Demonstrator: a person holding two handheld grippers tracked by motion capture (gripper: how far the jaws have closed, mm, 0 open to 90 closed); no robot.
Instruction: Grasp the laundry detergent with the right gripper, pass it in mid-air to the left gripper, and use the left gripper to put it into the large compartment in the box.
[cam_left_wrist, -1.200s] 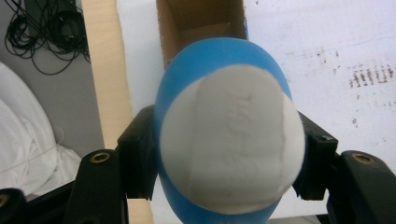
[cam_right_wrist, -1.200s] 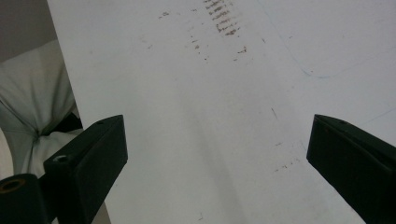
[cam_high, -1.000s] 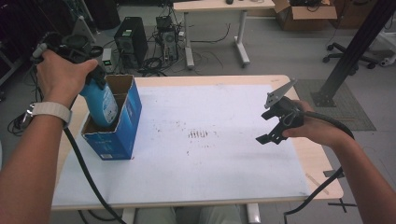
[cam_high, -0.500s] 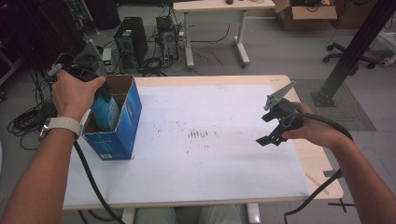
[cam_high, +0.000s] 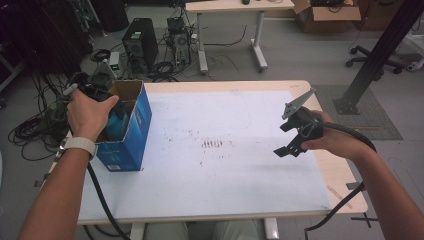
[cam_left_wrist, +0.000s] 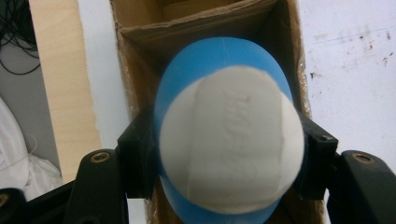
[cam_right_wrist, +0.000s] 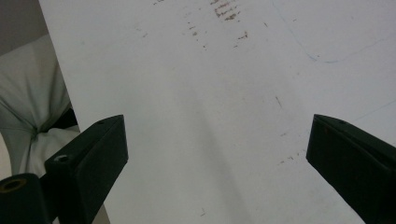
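Observation:
A blue cardboard box (cam_high: 131, 134) stands open-topped at the table's left edge. My left gripper (cam_left_wrist: 229, 140) is shut on a blue object with a rounded white end (cam_left_wrist: 231, 140), held down inside the box's brown interior (cam_left_wrist: 149, 51). From above, the person's left hand (cam_high: 90, 112) covers most of that gripper, and a bit of the blue object (cam_high: 118, 125) peeks out inside the box. My right gripper (cam_high: 292, 140) hovers over the table's right side, tilted, with its jaws wide apart. Between its jaws (cam_right_wrist: 217, 144) there is only bare white tabletop.
The white tabletop (cam_high: 225, 180) has faint brown marks (cam_high: 215, 144) at its middle. Cables trail from both grippers off the front edge. On the floor behind stand a computer tower (cam_high: 140, 42), tangled cables, another desk (cam_high: 230, 7) and a black post (cam_high: 380, 55).
The left hand has come down and lowered the blue object deeper into the box. The right gripper has stayed almost where it was.

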